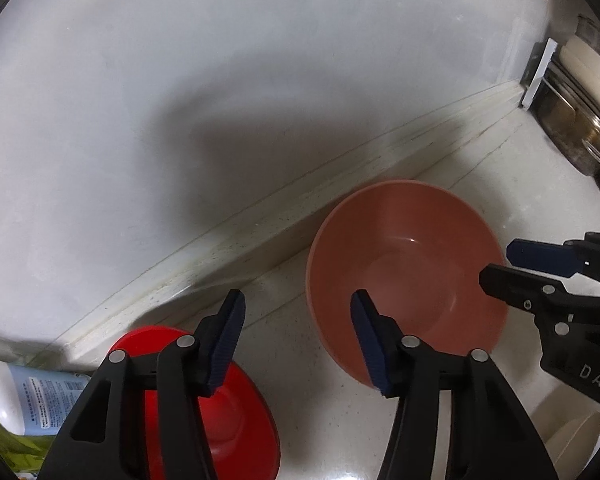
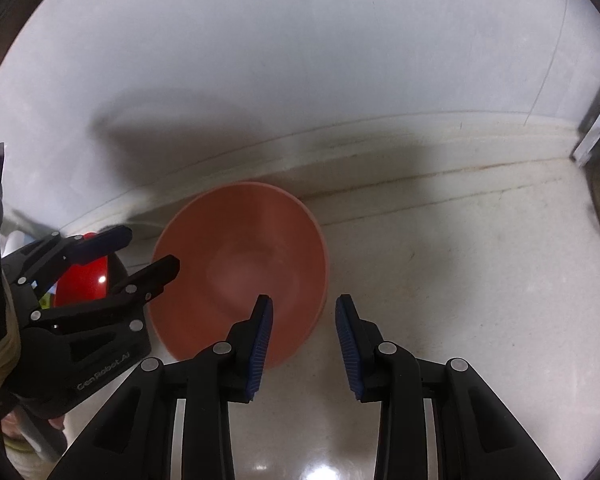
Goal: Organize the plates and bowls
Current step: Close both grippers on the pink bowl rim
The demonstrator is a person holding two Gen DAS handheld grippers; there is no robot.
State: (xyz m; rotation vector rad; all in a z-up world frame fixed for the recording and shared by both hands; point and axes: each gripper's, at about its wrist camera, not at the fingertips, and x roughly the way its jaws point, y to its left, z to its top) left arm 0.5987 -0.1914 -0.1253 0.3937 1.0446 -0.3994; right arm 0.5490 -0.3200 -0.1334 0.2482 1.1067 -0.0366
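Note:
A salmon-pink bowl (image 1: 408, 268) stands upright on the pale counter near the wall; the right wrist view shows the same pink bowl (image 2: 240, 268) ahead and left. A red bowl (image 1: 220, 412) sits to its left, partly behind my left gripper (image 1: 296, 344), which is open with nothing between its fingers. The red bowl (image 2: 86, 284) shows behind the left gripper (image 2: 148, 252) in the right wrist view. My right gripper (image 2: 304, 340) is open just before the pink bowl's near rim. In the left wrist view the right gripper (image 1: 500, 266) hangs over the bowl's right rim.
A blue-and-white bottle (image 1: 24, 396) lies at the far left on green packaging. Steel pots (image 1: 580, 112) and a white board (image 1: 538, 74) stand at the right by the wall. The backsplash ledge (image 1: 260, 216) runs behind the bowls. A cream dish (image 1: 572, 440) sits low right.

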